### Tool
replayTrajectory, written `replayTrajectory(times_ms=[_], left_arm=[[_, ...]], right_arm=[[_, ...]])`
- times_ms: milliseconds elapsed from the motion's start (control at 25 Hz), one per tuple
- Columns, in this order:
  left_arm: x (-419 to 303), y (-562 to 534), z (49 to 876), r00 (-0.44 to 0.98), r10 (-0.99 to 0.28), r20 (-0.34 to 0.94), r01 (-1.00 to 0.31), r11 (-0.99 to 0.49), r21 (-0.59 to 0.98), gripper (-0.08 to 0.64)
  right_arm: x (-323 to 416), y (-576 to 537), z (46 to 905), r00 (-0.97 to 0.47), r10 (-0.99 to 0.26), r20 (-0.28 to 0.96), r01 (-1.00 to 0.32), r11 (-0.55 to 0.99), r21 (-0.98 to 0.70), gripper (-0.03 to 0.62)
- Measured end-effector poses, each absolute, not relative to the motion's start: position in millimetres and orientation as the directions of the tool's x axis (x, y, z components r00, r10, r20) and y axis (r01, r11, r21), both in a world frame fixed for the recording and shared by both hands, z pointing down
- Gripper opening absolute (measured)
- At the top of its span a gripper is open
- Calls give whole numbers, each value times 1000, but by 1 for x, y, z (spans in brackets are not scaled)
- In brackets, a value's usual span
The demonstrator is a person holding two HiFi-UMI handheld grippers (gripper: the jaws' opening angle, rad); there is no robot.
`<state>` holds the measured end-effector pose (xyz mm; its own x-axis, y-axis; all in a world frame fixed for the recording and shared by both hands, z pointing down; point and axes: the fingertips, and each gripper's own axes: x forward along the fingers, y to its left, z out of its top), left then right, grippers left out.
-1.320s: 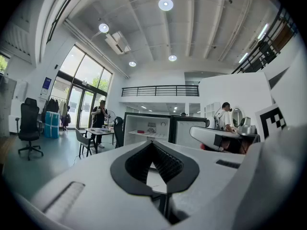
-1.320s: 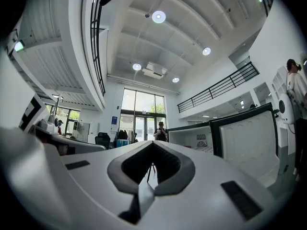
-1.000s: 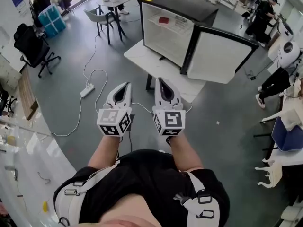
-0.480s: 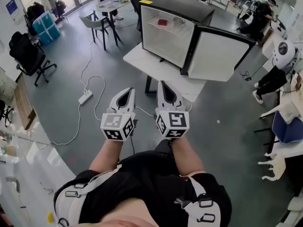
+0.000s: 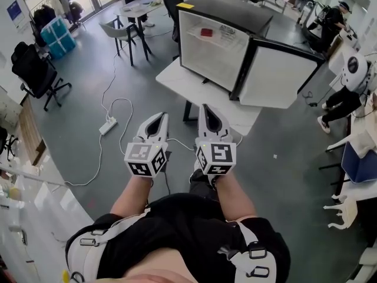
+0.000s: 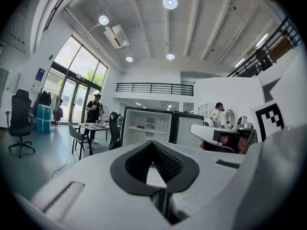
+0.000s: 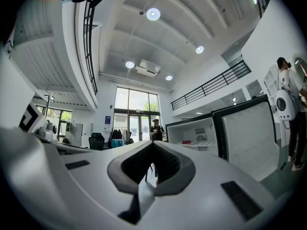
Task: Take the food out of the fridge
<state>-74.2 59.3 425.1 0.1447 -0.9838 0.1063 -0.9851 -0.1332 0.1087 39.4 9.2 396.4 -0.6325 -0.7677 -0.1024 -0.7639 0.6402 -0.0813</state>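
A small fridge (image 5: 218, 40) stands on a white table (image 5: 177, 78) ahead, its door (image 5: 280, 75) swung open to the right. A small red food item (image 5: 206, 32) lies on its upper shelf, beside a white packet. My left gripper (image 5: 158, 118) and right gripper (image 5: 207, 109) are held side by side in the air, short of the table, both shut and empty. The left gripper view shows the open fridge (image 6: 146, 131) and the red food (image 6: 140, 127) beyond its shut tips (image 6: 153, 145). The right gripper view shows the fridge (image 7: 196, 131) to the right of its tips (image 7: 152, 143).
A power strip (image 5: 108, 125) with white cables lies on the grey floor at left. A black office chair (image 5: 35, 66), a table with chairs (image 5: 132, 16) and blue bins (image 5: 53, 31) stand behind. People are at the far right (image 5: 333, 19). A white counter (image 5: 29, 205) runs along the lower left.
Both grippers have drifted a little forward toward the fridge table and slightly lower, still shut. The fridge and its contents have not changed.
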Motion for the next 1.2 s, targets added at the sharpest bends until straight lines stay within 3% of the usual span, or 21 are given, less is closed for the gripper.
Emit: replayTrajectory(times_ms=[800,1200], left_arm=[[-112,-173,413,123,-989,85,-991,-118,61,3],[-114,-241,422,121,-983,137,-992,-123,-5,3]], right_arm=[[6,-217,389,-626,-764,-156,-768,639,-48,8],[-4,-290,397,-640,-757,-130,-755,651,-77,8]])
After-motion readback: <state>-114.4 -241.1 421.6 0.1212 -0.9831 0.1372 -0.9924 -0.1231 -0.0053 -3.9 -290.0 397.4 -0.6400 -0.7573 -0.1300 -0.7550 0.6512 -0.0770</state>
